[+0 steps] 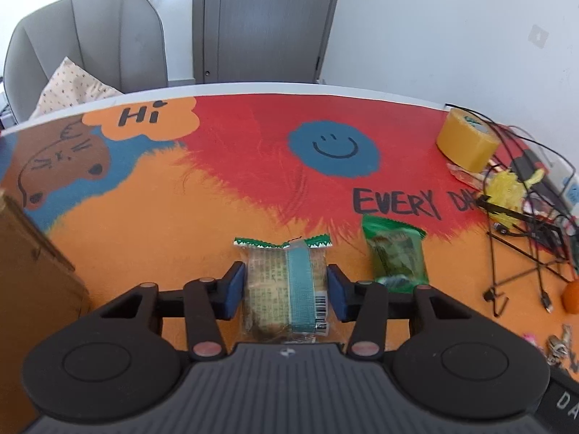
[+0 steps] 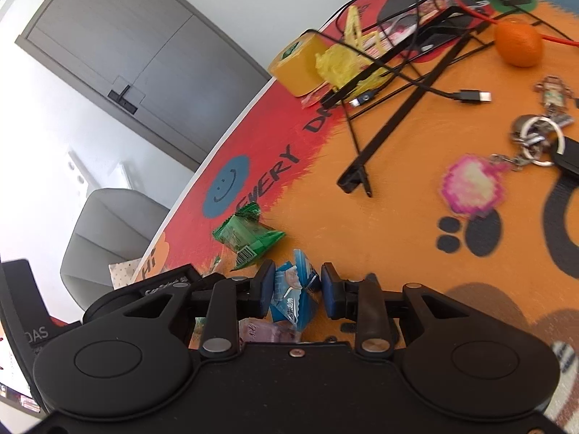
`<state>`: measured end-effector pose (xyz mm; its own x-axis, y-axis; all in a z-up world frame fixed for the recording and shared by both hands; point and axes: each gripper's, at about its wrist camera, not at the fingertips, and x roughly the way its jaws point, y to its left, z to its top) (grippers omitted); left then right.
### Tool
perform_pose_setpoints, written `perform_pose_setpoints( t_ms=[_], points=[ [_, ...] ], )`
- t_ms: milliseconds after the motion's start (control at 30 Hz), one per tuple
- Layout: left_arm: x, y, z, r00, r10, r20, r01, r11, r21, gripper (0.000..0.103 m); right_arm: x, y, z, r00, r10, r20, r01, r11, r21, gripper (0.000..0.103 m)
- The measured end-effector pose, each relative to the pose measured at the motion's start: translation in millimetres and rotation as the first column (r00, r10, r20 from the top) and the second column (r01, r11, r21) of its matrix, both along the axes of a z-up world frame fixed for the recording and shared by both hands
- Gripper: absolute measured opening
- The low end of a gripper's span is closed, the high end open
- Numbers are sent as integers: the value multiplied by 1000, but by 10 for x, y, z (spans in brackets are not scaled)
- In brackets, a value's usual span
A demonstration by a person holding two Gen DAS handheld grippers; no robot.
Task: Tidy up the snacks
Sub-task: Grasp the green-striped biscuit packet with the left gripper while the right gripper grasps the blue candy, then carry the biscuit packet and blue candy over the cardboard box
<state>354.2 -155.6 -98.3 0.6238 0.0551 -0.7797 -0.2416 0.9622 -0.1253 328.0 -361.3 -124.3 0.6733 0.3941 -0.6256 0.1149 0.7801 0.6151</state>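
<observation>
Two claws work over a tabletop (image 1: 144, 224) covered by a bright orange, red and blue cartoon mat. Beyond its far edge stands a grey chair (image 1: 90, 36) with a patterned cushion. A brown cardboard box (image 1: 32, 271) sits at the left edge in the left wrist view. A yellow tape roll (image 1: 466, 141) rests near tangled black cables. The left claw (image 1: 286, 287) is clamped on a clear-wrapped snack with a teal band (image 1: 286, 282) lying on the mat, with a green snack packet (image 1: 396, 256) just beside it. The right claw (image 2: 295, 291) pinches a crumpled blue snack packet (image 2: 295, 291). An orange (image 2: 519, 45) and keys (image 2: 535, 137) lie well apart.
</observation>
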Motion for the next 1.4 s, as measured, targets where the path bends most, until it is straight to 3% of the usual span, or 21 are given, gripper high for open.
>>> perform_pose_setpoints(
  t_ms=[700, 1400],
  points=[
    [-973, 201, 561, 986, -31, 163, 43, 997, -69, 47, -668, 46, 323, 992, -29, 126, 26, 999, 28, 28],
    [-1836, 781, 977, 955, 29, 296, 7, 993, -117, 47, -1227, 473, 741, 960, 88, 266, -94, 996, 8, 28]
  ],
)
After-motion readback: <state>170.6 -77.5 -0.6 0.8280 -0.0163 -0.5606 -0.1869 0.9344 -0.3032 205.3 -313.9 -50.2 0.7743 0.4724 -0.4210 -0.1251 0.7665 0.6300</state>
